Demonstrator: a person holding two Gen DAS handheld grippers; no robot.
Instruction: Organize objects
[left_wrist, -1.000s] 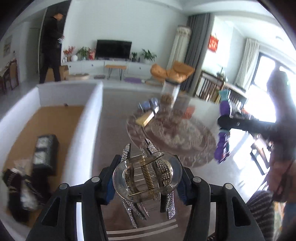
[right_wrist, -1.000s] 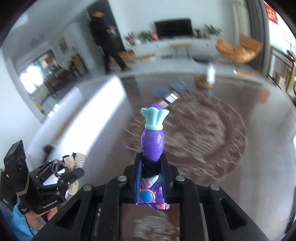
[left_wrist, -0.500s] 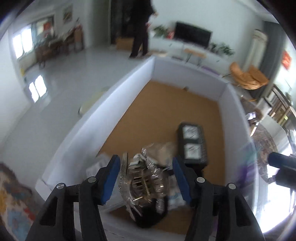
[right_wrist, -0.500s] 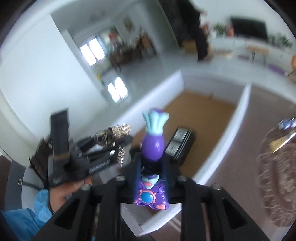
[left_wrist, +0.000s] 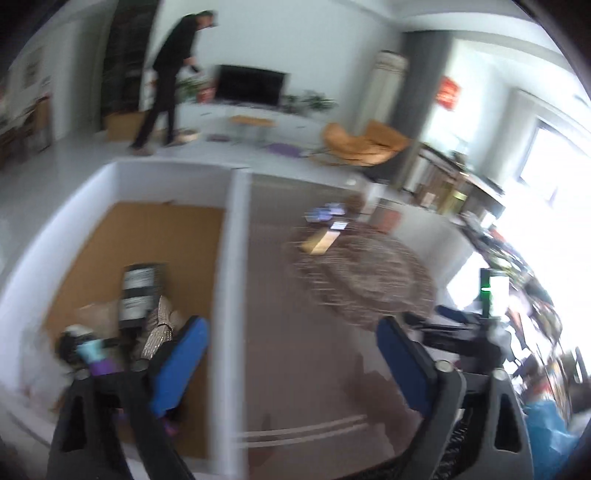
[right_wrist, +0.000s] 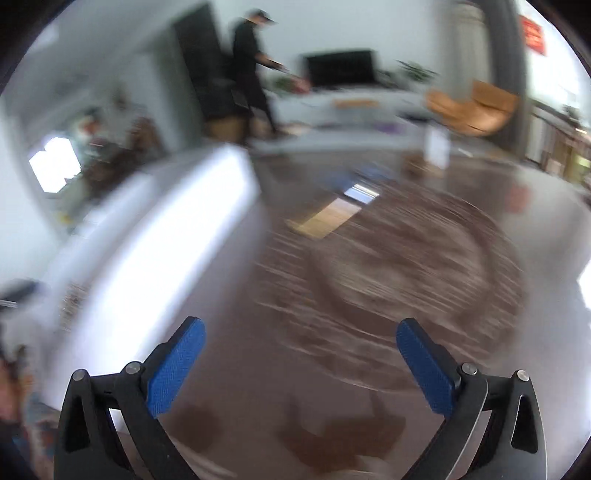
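1. L gripper (left_wrist: 291, 354) – jaws wide, nothing between the blue pads (left_wrist: 177, 365). Hangs over the brown table (left_wrist: 295, 369), just beside the box wall.
2. R gripper (right_wrist: 299, 362) – jaws wide, nothing held. Over the table too; view badly smeared.
3. Box (left_wrist: 229, 266) – white walls, tan floor, sits L of the table. Contents, nr corner: purple toy (left_wrist: 98, 360) w/ pale teal tip, partly behind the L finger; glitter clip (left_wrist: 159, 325) lying against it; black case (left_wrist: 140, 295) w/ white labels just beyond; pale crumpled bits alongside, too blurred to name.
4. Round mat (left_wrist: 369, 280) – mid-table, patterned, well apart from box.
5. Far side of mat: wood block (left_wrist: 321, 240), small blue items (left_wrist: 327, 214), clear jar (right_wrist: 437, 146). Blur hides detail.
6. Backgrd: person in black (left_wrist: 166, 81) by TV (left_wrist: 251, 85), orange chair (left_wrist: 362, 144).

Status, est.: partway. Toy, clip, case look stowed in box. Block, blue items, jar not yet moved. Next pick likely at the mat's far edge; both grippers free for it.
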